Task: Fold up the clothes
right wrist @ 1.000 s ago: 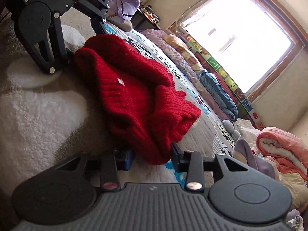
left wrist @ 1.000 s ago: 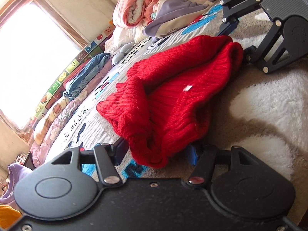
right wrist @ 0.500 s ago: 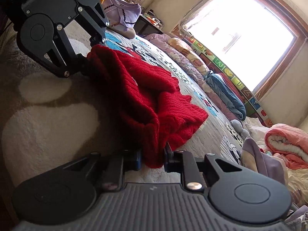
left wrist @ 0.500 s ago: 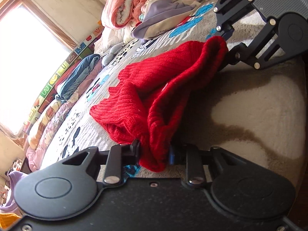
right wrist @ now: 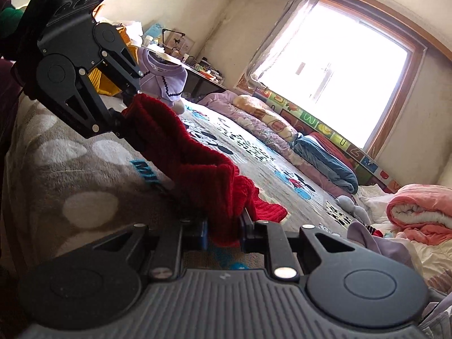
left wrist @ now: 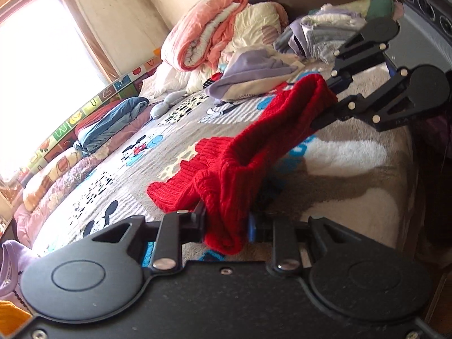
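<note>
A red knitted sweater (left wrist: 248,152) hangs stretched between my two grippers above the bed. My left gripper (left wrist: 226,226) is shut on one end of it, with a fold drooping between the fingers. My right gripper (right wrist: 224,230) is shut on the other end of the sweater (right wrist: 197,169). Each gripper shows in the other's view: the right one (left wrist: 333,104) at upper right, the left one (right wrist: 127,118) at upper left. The sweater's lower part trails toward the blanket.
The bed carries a grey cartoon-print blanket (left wrist: 141,163). A pink rolled quilt (left wrist: 209,28) and a pile of loose clothes (left wrist: 254,70) lie at the head. A blue folded blanket (left wrist: 113,121) lies by the window wall. A purple garment (right wrist: 163,76) hangs near a cluttered desk.
Both grippers closed on the sweater's two ends and lifted it off the blanket. It now hangs stretched between them instead of lying flat.
</note>
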